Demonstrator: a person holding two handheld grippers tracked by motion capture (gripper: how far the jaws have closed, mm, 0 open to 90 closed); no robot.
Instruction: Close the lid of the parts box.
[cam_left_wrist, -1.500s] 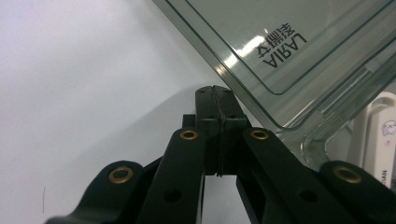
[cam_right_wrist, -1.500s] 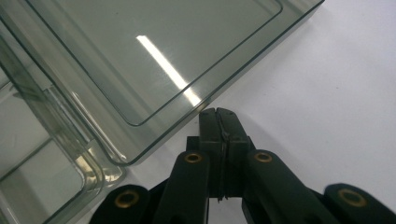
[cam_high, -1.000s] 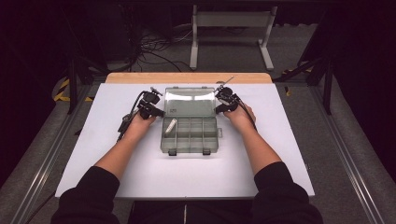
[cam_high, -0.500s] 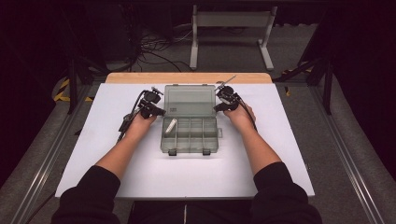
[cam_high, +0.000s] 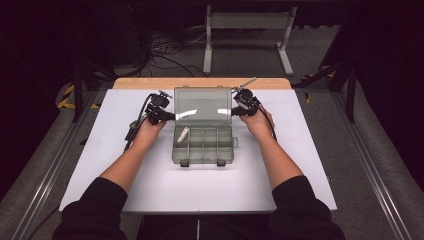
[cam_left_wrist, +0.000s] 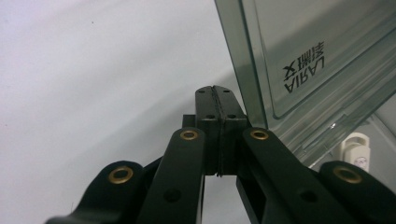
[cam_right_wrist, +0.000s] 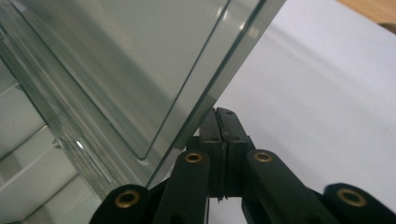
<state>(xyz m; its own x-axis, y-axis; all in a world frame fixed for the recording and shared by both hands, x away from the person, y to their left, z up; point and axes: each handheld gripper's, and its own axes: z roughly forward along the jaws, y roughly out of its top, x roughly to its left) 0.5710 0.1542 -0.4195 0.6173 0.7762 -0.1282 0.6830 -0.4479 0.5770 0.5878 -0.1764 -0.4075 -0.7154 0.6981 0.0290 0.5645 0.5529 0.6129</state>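
A clear grey compartment box lies open in the middle of the white table, its lid tilted back. A small white piece lies in its far-left compartment, also visible as the white piece. My left gripper is shut at the lid's left edge; in the left gripper view the shut jaw tips hold nothing, with the lid just to their right. My right gripper is shut at the lid's right edge, its tips against the lid.
The white table top has bare room on both sides of the box and in front of it. A wooden strip runs along its far edge. Beyond it stand a metal frame and floor cables.
The lid has swung a little farther back, and both grippers have moved slightly away from me along with its side edges.
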